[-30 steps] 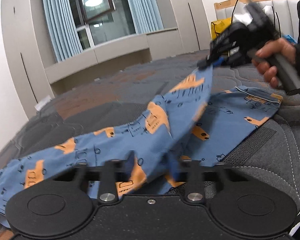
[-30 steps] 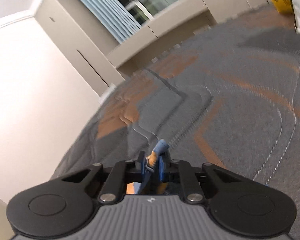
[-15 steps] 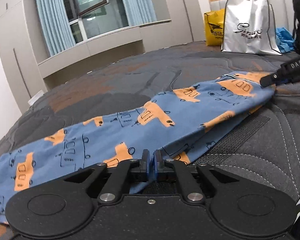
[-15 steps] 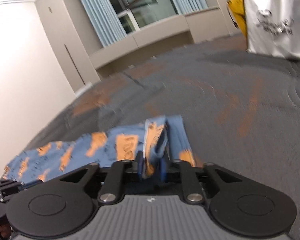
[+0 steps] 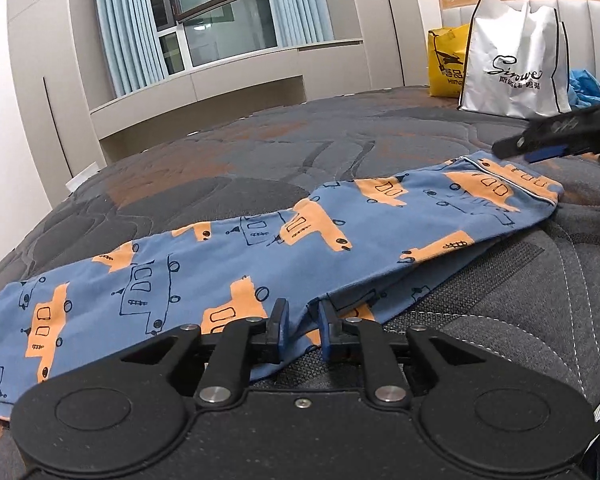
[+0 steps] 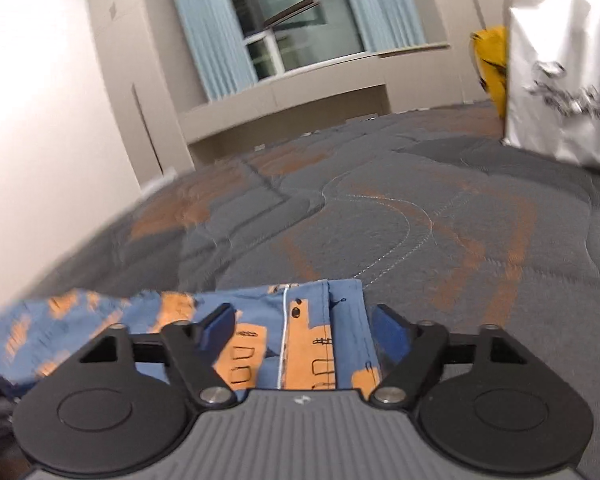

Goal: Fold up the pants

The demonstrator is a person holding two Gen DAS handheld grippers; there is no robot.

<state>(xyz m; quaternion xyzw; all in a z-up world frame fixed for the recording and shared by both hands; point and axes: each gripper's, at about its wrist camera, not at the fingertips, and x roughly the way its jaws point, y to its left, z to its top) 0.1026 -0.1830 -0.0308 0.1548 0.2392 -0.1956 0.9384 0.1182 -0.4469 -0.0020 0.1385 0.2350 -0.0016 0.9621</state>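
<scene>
The pants (image 5: 300, 248), light, limp cotton laid lengthwise on the bed (image 5: 260, 152), will sag unless I pinch hems or fold edges: my left hand-held gripper (image 5: 300, 326) is narrowly parted around the near edge, my right hand-held gripper (image 6: 302, 330) spread wide over the hem.

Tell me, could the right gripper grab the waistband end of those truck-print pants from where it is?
Probably yes. The right gripper is open, fingers either side of the truck-print pants waistband end, which lies flat on the bed with nothing in the way.
</scene>
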